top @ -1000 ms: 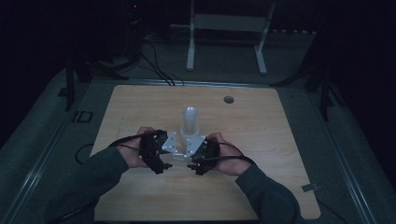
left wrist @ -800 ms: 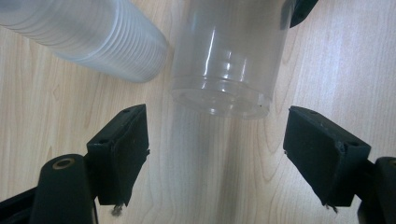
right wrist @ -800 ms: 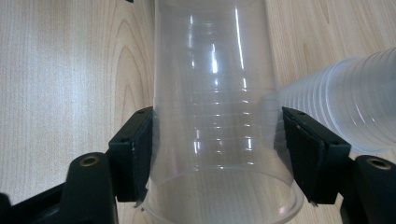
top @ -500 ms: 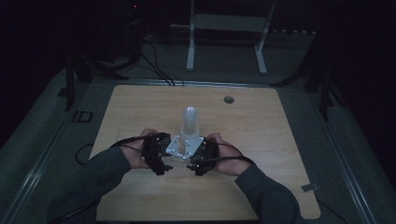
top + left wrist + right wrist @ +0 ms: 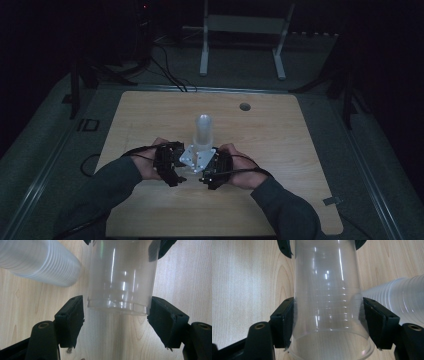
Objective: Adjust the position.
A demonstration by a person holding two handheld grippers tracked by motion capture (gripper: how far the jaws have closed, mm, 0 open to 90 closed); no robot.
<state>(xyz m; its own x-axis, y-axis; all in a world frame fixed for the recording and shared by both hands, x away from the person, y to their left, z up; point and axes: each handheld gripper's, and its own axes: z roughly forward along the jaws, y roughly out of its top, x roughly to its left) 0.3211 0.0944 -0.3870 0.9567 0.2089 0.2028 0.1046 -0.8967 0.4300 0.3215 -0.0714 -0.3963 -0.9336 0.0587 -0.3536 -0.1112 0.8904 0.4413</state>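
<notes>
High view: on the pale wooden table with rounded corners and a small dark round hole near its far edge, the left gripper and the right gripper face each other near the front middle. Just behind them stands an upright stack of ribbed clear plastic cups. No writing can be read anywhere.

Left gripper view: a single smooth clear plastic cup lies between the matte black jaws, its narrow base end toward the camera. The left jaw stands a little off the wall and the right one sits at its edge; whether they clamp it I cannot tell. The ribbed stack is beside it.

Right gripper view: the cup's rolled rim is nearest; both jaws press its glossy wall, grasping it.
</notes>
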